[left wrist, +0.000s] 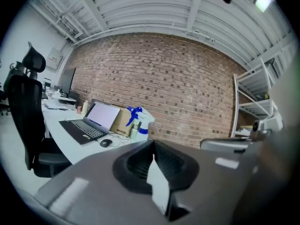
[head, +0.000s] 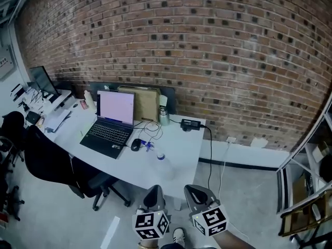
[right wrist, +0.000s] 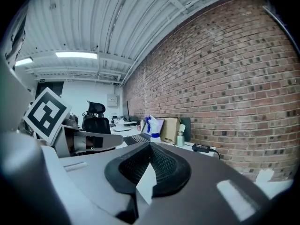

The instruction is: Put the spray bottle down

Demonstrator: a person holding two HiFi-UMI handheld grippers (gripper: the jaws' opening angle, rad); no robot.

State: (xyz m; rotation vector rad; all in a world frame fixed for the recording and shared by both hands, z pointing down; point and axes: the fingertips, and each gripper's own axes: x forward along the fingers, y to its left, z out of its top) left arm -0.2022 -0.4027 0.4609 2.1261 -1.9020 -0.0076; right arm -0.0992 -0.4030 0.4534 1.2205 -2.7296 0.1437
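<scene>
The spray bottle (head: 162, 163), clear with a white and blue head, stands upright on the white desk (head: 181, 152) near its front edge, right of the mouse. It also shows in the left gripper view as the spray bottle (left wrist: 140, 121) beyond the jaw tips, and small in the right gripper view as the spray bottle (right wrist: 151, 126). My left gripper (head: 154, 195) (left wrist: 153, 142) and right gripper (head: 199, 194) (right wrist: 150, 145) hang side by side in front of the desk, well short of the bottle. Both are shut with nothing between their pads.
An open laptop (head: 111, 123), a black mouse (head: 136, 144), a metal flask (head: 164, 116), a power adapter (head: 191, 124) and a cardboard sheet (head: 145, 102) are on the desk. A black office chair (head: 52, 165) stands at the left, metal shelving (head: 306, 191) at the right, a brick wall behind.
</scene>
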